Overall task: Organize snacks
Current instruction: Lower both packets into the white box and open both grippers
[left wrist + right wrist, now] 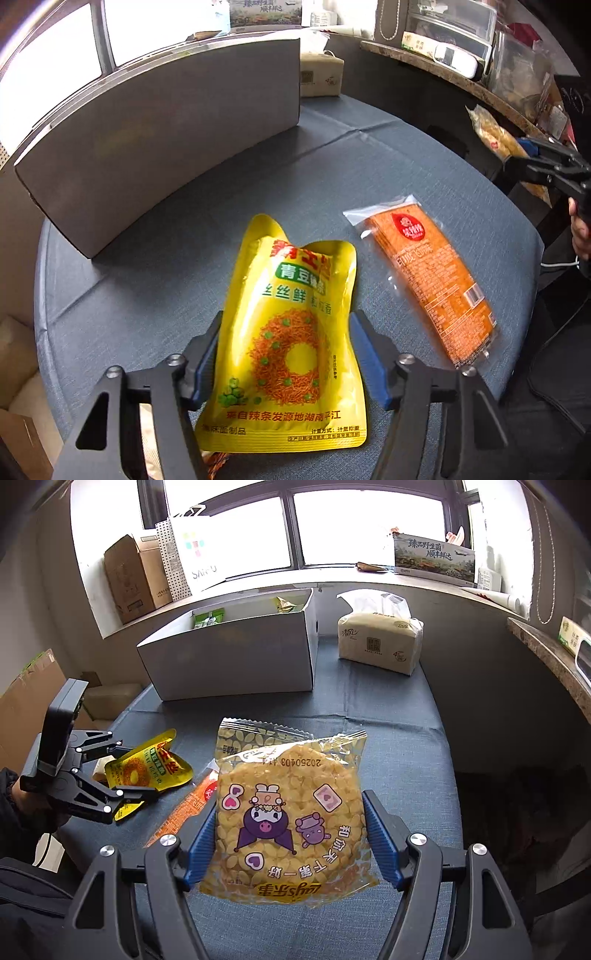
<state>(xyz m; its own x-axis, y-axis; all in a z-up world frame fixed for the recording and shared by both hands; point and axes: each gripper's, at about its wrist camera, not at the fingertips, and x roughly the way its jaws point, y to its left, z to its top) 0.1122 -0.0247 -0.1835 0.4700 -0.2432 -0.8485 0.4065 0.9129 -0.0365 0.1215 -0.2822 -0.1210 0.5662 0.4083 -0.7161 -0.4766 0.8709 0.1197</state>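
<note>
Now the left claw (pixel 284 354) sits low in its own view, blue pads either side of the yellow pouch (pixel 288 343); the left pad touches the pouch's edge, the right pad stands just off it, so whether it grips I cannot tell. That pouch lies on the desk (pixel 369 166), with the orange pack (pixel 436 280) just right of it. Over in the right wrist view, the right claw (pixel 290 834) is clamped on the corn cake (pixel 291 812), pads pressing both sides of the clear wrapper, held up at lower centre. Behind it, upper centre, stands the white box (pixel 236 657) with green packets inside, and the tissue pack (pixel 380 638) sits to its right.
</note>
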